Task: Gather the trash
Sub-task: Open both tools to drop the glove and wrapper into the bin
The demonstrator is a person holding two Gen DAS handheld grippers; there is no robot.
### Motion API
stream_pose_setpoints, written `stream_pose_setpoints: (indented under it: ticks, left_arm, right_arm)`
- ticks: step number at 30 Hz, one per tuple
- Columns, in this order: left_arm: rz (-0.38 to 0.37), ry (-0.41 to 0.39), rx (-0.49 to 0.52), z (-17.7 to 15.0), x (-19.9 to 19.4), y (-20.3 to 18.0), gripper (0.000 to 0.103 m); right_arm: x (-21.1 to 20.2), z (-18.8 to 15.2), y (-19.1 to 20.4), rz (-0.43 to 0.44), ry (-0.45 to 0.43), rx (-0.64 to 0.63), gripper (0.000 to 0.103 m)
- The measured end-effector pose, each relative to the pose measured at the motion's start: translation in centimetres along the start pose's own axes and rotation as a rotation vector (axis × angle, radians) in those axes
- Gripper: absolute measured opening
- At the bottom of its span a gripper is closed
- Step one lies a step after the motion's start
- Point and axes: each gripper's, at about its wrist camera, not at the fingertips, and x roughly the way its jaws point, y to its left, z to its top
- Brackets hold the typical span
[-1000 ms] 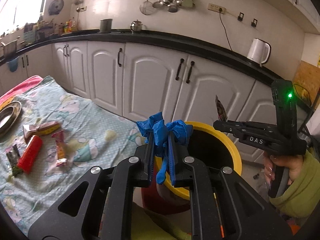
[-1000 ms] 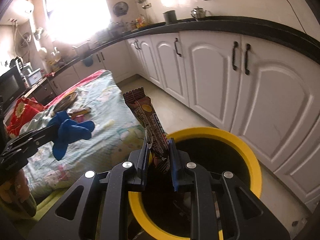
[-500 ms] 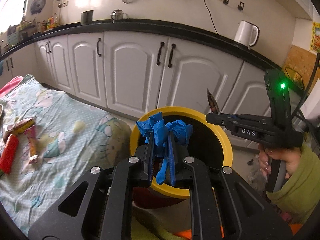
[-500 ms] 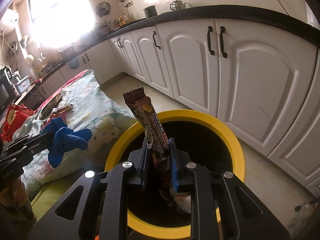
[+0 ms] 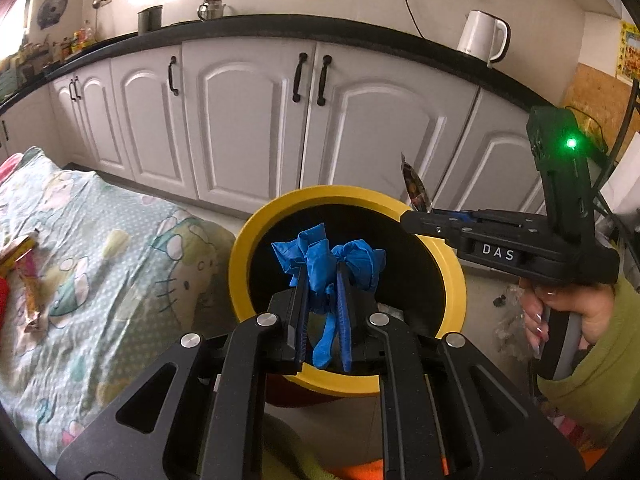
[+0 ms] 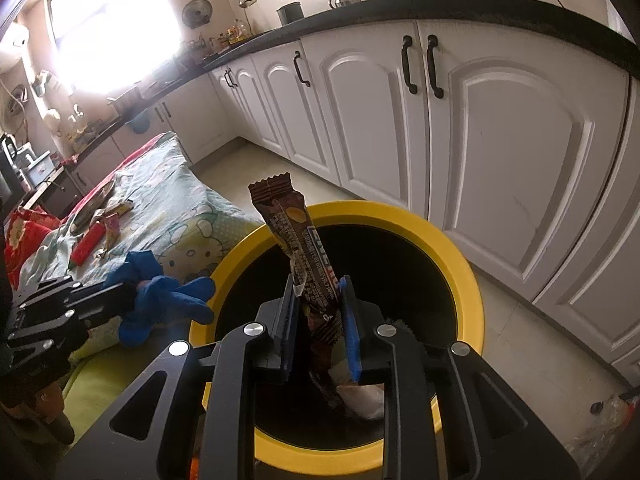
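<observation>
Bin mouth (image 6: 400, 288) is sitting open at centre frame in both views, yellow rim (image 5: 348, 196) ringing it; straight drop inside is staying clear, only some trash lying at the bottom. Both claws are crowding that opening: left claw (image 5: 322, 280) with the blue glove (image 5: 320, 264) is hanging over the near side, right claw (image 6: 318, 300) with the brown wrapper (image 6: 300, 240) is coming in from right of the left-wrist frame. White cabinets (image 5: 248, 120) are walling off the far side across mid frame. Cloth-covered bench (image 5: 80, 260) is butting against the rim at lower left, blocking that side. Floor gap (image 6: 520, 320) is staying free at right of the right-wrist frame.
</observation>
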Motion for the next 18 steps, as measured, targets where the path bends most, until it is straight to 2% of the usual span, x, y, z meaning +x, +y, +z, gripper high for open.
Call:
stream_pose_setpoints:
  ticks: [14, 16, 18]
  left_arm:
    - [-0.010, 0.026, 0.017, 0.5, 1.8, -0.4, 0.010]
    - [-0.002, 0.027, 0.017, 0.5, 1.9, -0.4, 0.017]
    - [0.001, 0.027, 0.009, 0.5, 2.0, -0.2, 0.030]
  right_arm:
    - [0.3, -0.6, -1.6, -0.006, 0.014, 0.053, 0.024]
    - [0.3, -0.7, -1.8, -0.009, 0.014, 0.059, 0.024]
    - [0.2, -0.7, -2.1, -0.014, 0.012, 0.065, 0.032]
